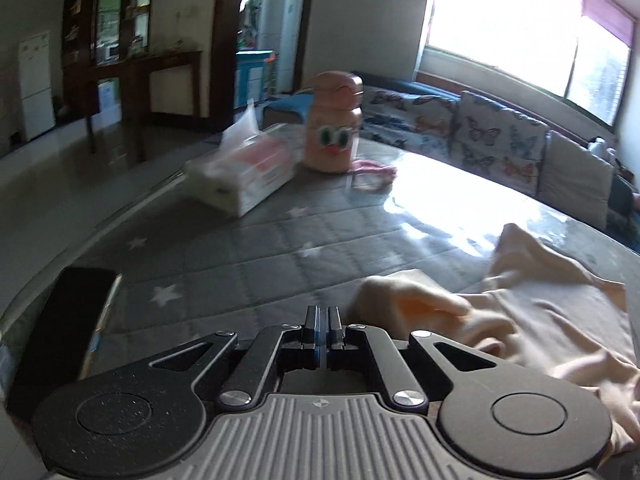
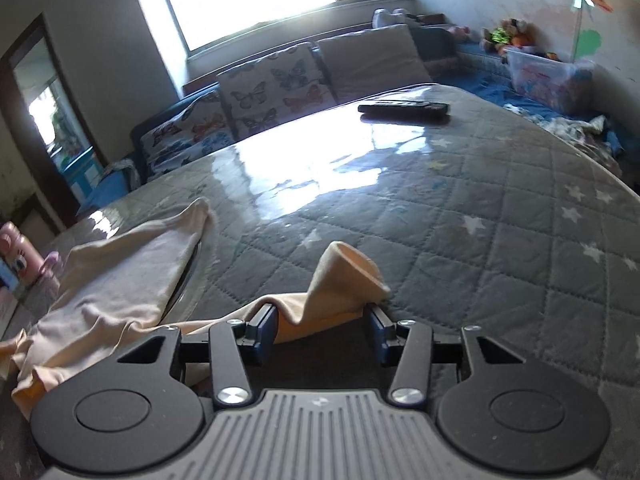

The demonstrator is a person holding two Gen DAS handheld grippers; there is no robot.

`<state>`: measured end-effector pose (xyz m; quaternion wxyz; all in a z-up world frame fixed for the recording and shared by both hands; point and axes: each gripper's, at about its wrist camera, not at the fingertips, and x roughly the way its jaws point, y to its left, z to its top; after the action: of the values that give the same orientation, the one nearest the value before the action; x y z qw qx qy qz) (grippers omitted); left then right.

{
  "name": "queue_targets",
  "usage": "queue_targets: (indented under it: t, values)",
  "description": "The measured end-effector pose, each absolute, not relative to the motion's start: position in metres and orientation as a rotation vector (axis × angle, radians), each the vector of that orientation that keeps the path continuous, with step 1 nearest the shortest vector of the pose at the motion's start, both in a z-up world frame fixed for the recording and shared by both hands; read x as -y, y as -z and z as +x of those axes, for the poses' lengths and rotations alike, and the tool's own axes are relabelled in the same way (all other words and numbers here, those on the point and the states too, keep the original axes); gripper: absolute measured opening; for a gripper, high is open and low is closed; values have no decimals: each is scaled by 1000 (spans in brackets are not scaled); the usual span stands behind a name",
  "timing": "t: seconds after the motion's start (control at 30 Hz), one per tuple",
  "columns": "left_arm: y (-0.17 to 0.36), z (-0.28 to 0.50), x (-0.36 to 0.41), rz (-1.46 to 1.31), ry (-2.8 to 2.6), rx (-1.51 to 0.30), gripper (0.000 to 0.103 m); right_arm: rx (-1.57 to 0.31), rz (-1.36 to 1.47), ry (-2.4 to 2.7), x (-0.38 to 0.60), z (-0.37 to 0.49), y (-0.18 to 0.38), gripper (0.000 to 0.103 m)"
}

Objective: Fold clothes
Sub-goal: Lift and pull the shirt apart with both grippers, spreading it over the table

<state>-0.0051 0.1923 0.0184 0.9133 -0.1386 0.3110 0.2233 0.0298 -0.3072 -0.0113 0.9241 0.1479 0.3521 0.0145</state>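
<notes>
A cream-coloured garment (image 1: 532,320) lies crumpled on the grey quilted table cover (image 1: 260,256), to the right of my left gripper (image 1: 322,320). The left gripper is shut with nothing between its fingers, just left of a rolled edge of the cloth. In the right wrist view the same garment (image 2: 120,280) spreads to the left, and a raised fold of it (image 2: 344,276) stands between the fingers of my right gripper (image 2: 324,326). The right gripper is open around that fold.
A tissue pack (image 1: 244,172), a pink bottle with cartoon eyes (image 1: 334,124) and a pink cloth (image 1: 374,170) sit at the far side. A black object (image 1: 60,332) lies at the left edge. A dark remote (image 2: 404,109) lies far ahead. Butterfly cushions (image 2: 276,88) line the sofa behind.
</notes>
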Motion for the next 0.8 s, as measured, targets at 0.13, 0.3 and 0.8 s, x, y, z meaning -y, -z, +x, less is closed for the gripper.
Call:
queue_targets:
  t: [0.13, 0.3, 0.8]
  values:
    - [-20, -7, -179, -251, -380, -650, 4, -718, 321, -4, 314, 26, 12, 47]
    - [-23, 2, -133, -179, -175, -657, 6, -712, 351, 7, 319, 21, 12, 47]
    - [-9, 26, 26, 137, 388, -710, 46, -652, 426, 64, 347, 7, 1, 47]
